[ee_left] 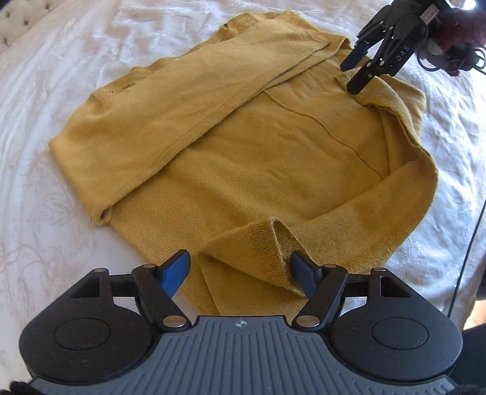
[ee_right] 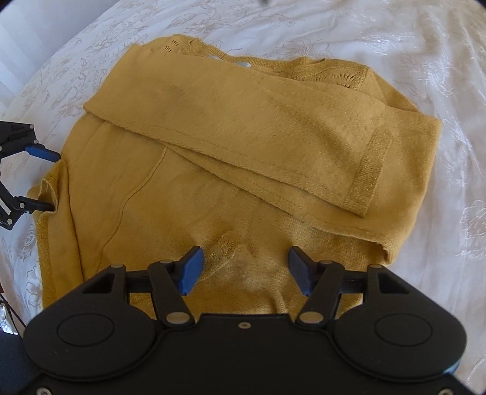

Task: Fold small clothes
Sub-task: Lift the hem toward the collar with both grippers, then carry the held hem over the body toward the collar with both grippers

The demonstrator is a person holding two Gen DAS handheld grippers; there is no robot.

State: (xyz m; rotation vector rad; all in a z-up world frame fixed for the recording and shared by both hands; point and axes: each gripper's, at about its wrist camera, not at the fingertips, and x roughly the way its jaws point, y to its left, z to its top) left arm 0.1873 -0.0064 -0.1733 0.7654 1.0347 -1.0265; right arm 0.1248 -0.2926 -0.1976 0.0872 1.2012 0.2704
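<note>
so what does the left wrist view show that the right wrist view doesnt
Only the left wrist view: the second sleeve's cuff lying between the open left gripper, and a dark cable at the right edge.
Only the right wrist view: the folded sleeve's ribbed cuff and the neckline.
Both: the mustard sweater on the white embroidered bedspread, one sleeve folded across, right gripper open.

My left tongs point(ee_left: 240, 270) cover the sweater's point(ee_left: 243, 170) near hem at the bottom of the frame. In the right wrist view, the left tongs are cut off by the left edge. A dark reddish thing point(ee_left: 458, 27) at upper right is clipped; I can't identify it.
</note>
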